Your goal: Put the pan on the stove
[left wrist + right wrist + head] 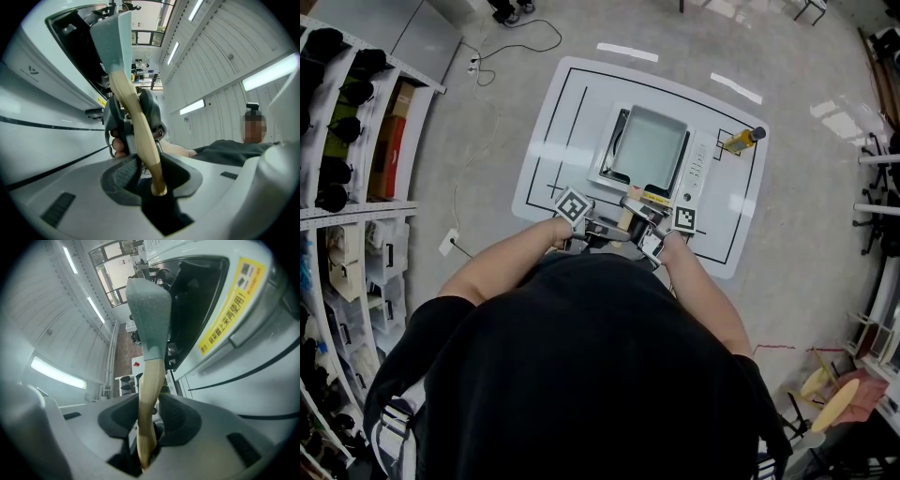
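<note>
Overhead; gripper views along pan handle (140,136)

I see a white table (581,112) marked with black lines. Near its right corner lies a yellow bottle-like thing with a dark cap (742,141). Along the left, a shelf rack (356,122) holds dark items and clear bins (389,258). A black cable (520,42) loops over the grey floor (806,262). A round tan stool (836,401) stands at lower right.

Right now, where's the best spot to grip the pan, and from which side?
The wooden handle, from the near side of the table: it sticks out of the pan toward that side, slim and straight, narrow enough for jaws. The pan body is wide and square, sitting on the stove. The left gripper and right gripper both clamp that handle.
</note>
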`<state>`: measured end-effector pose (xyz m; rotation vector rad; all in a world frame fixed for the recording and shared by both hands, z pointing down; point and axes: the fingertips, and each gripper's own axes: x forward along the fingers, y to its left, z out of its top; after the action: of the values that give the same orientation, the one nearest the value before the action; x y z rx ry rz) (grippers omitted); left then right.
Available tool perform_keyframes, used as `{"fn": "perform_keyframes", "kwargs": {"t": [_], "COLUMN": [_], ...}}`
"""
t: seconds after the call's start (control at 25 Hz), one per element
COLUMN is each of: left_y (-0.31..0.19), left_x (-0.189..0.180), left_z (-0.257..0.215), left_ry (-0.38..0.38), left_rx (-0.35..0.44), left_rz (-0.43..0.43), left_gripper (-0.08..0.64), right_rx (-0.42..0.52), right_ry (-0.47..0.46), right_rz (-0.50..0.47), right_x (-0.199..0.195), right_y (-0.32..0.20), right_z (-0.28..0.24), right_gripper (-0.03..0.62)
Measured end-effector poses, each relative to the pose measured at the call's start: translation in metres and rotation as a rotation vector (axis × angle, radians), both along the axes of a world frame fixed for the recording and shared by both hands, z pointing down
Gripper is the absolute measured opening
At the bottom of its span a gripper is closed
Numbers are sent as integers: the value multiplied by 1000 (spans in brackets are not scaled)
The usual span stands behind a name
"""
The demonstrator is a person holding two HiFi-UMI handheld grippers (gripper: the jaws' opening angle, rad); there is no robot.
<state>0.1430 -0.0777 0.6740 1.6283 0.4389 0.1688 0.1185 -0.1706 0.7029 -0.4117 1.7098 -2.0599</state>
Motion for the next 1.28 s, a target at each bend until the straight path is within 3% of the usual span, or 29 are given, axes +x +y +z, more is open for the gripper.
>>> {"fn": "perform_keyframes", "kwargs": {"t": [0.28, 0.44, 0.72, 0.96, 1.12, 1.28], "left_y": [-6, -6, -5, -2, -2, -7], "left_x": [0, -1, 1, -3, 4, 4], "left_z": [-7, -5, -5, -1, 0, 4], "left_ry": [37, 34, 38, 28, 19, 9], "left_rx": [-28, 1, 0, 58, 14, 24], "left_rz": [-41, -33, -33, -29, -43, -61], "left_gripper": [203, 241, 259, 265, 267, 270], "right_rx": [-11, 4, 9, 17, 32, 57], "right_ry": [-50, -33, -24, 10, 44, 102], "right_rz": [77, 79, 88, 78, 74, 78], "right_x": [8, 8, 9, 3, 10, 16], "right_y": [-9, -9, -9, -5, -5, -7], "right_z": [-4, -3, -1, -2, 3, 9], "right_gripper": [224, 261, 276, 276, 276, 276]}}
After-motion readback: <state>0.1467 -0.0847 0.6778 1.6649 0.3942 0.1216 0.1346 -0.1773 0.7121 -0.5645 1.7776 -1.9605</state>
